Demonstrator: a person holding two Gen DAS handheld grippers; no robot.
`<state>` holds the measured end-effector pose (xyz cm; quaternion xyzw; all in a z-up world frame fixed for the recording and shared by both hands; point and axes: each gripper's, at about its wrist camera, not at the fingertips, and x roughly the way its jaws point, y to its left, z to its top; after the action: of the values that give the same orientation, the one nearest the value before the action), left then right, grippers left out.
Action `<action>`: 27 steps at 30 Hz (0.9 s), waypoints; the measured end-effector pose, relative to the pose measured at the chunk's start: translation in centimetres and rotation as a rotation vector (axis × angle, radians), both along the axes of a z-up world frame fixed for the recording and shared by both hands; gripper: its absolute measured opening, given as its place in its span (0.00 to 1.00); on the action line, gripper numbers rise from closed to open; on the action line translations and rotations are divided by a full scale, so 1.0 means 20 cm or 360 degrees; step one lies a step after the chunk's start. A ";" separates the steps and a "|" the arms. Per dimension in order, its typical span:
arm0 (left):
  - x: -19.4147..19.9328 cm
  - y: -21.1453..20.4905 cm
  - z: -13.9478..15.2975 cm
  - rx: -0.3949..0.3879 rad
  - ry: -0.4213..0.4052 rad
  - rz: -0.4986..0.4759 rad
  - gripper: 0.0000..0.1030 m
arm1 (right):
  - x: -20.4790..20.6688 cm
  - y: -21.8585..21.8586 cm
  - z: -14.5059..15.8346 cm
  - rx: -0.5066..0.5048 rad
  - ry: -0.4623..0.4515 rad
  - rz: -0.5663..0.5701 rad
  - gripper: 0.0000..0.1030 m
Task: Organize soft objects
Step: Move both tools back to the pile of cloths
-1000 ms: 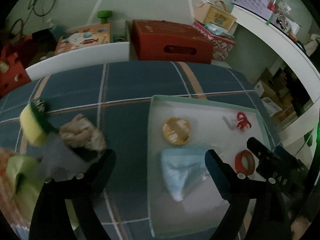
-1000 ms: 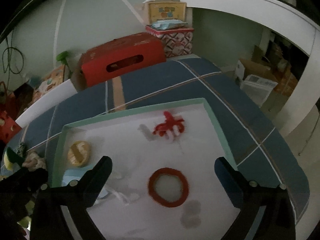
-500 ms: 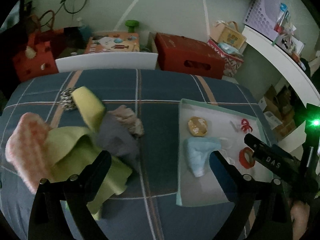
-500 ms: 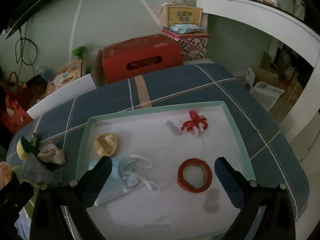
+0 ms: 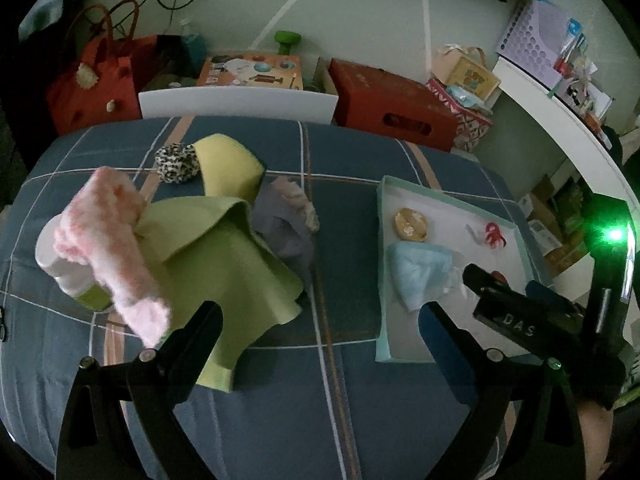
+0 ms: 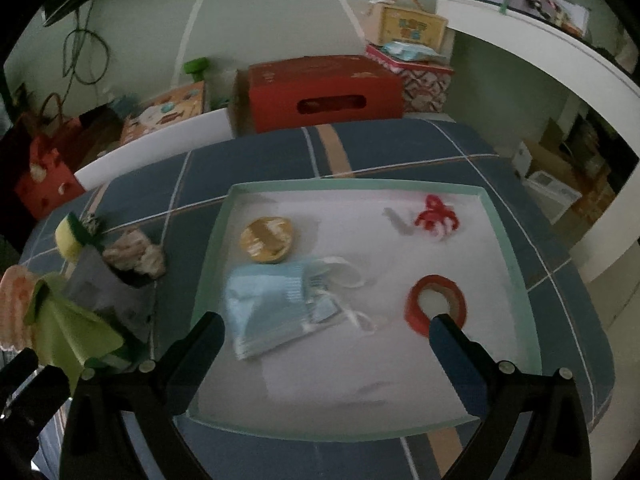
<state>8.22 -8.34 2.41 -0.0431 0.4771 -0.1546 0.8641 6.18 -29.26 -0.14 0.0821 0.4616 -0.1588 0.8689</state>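
A pile of soft things lies on the blue plaid cloth: a pink fluffy cloth [image 5: 108,240], a green cloth [image 5: 224,264], a grey cloth [image 5: 284,228], a yellow sponge [image 5: 228,164] and a leopard scrunchie [image 5: 176,162]. A white tray with a mint rim [image 6: 216,240] holds a blue face mask [image 6: 272,304], a yellow round item [image 6: 268,238], a red tape roll [image 6: 436,304] and a red clip [image 6: 436,212]. My left gripper [image 5: 320,324] is open and empty, above the cloth between pile and tray. My right gripper [image 6: 324,332] is open and empty over the tray's near part.
A red box [image 6: 324,92], patterned boxes [image 6: 412,28], a red bag [image 5: 92,80] and a white board [image 5: 236,100] stand beyond the table's far edge. A white curved shelf [image 5: 560,120] runs along the right. The right gripper shows in the left wrist view [image 5: 520,304].
Both grippers have pulled back and risen. The left view now takes in the whole pile and the tray. The blue mask has come into the right view.
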 end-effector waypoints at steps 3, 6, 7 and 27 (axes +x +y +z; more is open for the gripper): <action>-0.01 0.05 0.04 -0.0003 -0.0035 0.0022 0.96 | 0.01 0.04 0.00 0.0006 0.0011 0.0028 1.00; -0.02 0.11 0.08 -0.0007 -0.0072 0.0054 0.96 | 0.02 0.09 0.00 0.0003 0.0014 0.0052 1.00; -0.02 0.13 0.10 -0.0007 -0.0085 0.0067 0.96 | 0.03 0.10 0.00 0.0003 0.0013 0.0061 1.00; 0.02 0.75 0.18 -0.0158 -0.0124 0.0551 0.96 | 0.11 0.51 0.04 0.0187 -0.0158 0.0404 1.00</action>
<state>8.64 6.73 5.96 -0.1612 0.4206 -0.0286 0.8924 8.33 -19.01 0.60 0.0816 0.4333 -0.0160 0.8974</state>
